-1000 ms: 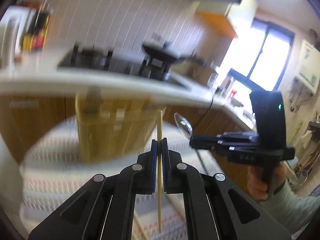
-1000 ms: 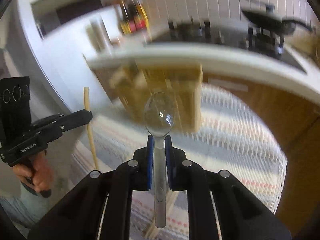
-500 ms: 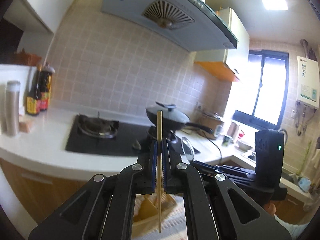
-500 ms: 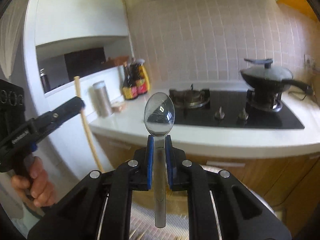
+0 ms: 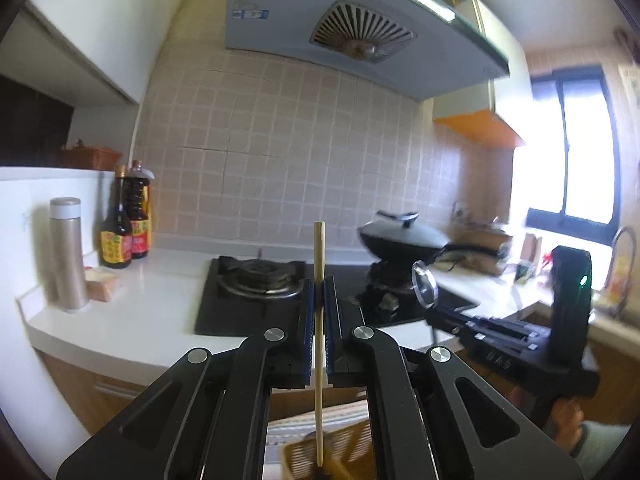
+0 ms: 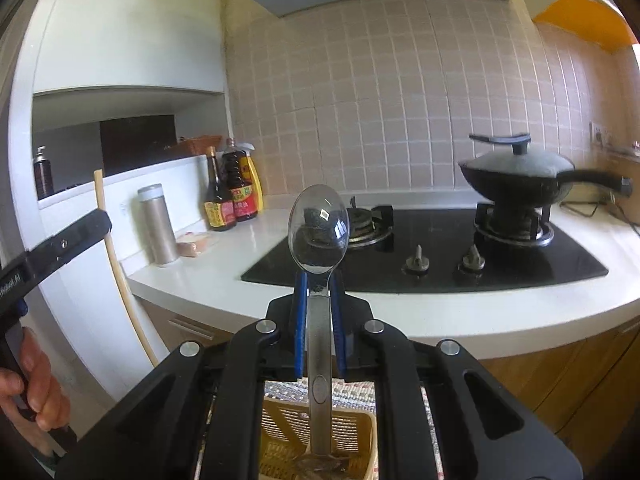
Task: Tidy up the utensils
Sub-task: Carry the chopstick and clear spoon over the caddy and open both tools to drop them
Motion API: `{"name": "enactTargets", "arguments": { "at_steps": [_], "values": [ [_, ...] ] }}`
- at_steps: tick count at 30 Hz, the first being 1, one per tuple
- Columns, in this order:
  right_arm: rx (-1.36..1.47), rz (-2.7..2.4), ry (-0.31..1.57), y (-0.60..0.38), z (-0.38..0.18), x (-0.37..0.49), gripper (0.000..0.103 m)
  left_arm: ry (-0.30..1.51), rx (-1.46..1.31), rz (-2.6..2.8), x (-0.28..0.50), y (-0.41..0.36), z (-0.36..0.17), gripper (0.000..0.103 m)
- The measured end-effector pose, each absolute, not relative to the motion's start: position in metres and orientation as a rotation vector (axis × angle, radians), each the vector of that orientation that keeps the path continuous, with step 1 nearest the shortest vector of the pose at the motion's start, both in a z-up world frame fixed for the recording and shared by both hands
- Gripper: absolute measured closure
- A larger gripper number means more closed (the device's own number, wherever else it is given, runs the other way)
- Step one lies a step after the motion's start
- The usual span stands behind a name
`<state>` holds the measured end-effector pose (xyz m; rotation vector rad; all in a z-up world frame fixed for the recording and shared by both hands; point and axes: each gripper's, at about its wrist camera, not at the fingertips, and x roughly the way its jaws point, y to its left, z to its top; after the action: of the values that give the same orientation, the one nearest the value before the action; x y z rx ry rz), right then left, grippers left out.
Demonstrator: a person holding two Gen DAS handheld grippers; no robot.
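My left gripper point(image 5: 319, 284) is shut on a pale wooden chopstick point(image 5: 319, 256), held upright; its lower end hangs over a yellow slotted utensil basket point(image 5: 344, 444) at the bottom of the view. My right gripper point(image 6: 319, 280) is shut on a metal spoon point(image 6: 319, 228), bowl up, handle pointing down into the same basket point(image 6: 280, 428). Dark utensils lie in the basket's bottom. The right gripper with the spoon point(image 5: 424, 288) shows at right in the left wrist view. The left gripper and chopstick point(image 6: 120, 280) show at left in the right wrist view.
Ahead is a white counter point(image 6: 224, 276) with a black gas hob point(image 6: 432, 256) and a lidded wok point(image 6: 516, 176). Sauce bottles point(image 6: 232, 196) and a steel flask point(image 6: 158, 224) stand at the left. A striped mat point(image 6: 360, 392) lies under the basket.
Both grippers have tilted up from looking down at the basket to facing the counter and wall. The basket has dropped to the bottom of both views. Both still hold their utensils.
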<state>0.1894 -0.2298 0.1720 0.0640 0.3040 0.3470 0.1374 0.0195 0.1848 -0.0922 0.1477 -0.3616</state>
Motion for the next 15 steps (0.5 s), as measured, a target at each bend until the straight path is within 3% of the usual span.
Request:
{"name": "enactTargets", "arguments": {
  "at_steps": [15],
  "values": [
    [0.093,0.395,0.302,-0.244,0.137,0.187,0.093,0.18,-0.055,-0.371,0.149,0.011,0.141,0.1]
  ]
}}
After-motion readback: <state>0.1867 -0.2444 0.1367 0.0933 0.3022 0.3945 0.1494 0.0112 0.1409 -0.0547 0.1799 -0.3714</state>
